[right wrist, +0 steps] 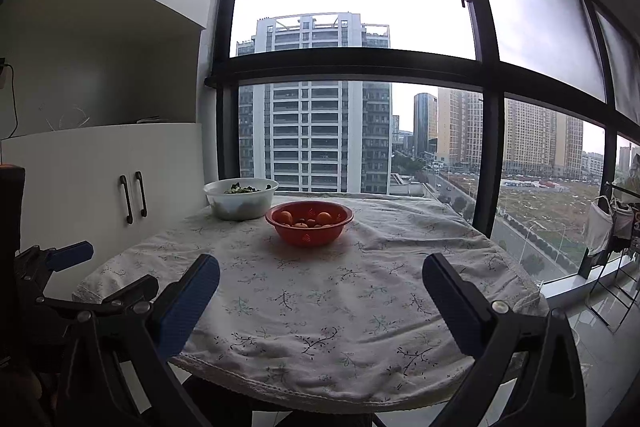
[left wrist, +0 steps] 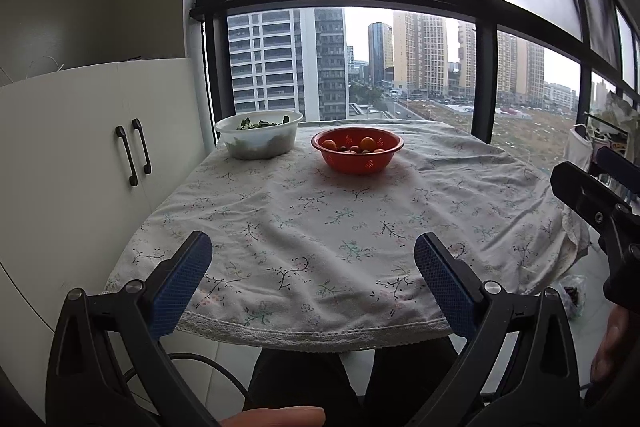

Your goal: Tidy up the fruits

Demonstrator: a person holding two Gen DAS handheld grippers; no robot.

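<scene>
High-rise home: clothed table (right wrist: 320,307), cabinets (right wrist: 100,171)

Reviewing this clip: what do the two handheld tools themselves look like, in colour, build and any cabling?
Both look alike. The left tool has black angular plastic arms with silver pivot bolts and blue, cross-hatched rectangular pads. The right tool has the same black frame and blue textured pads. A thin black cable runs below the left one. No markings are legible.

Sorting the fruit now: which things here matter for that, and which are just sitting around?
For the job:
red basket holding the fruits
left gripper, open
right gripper, open

Just there:
white bowl of greens
floral tablecloth
cabinet
</scene>
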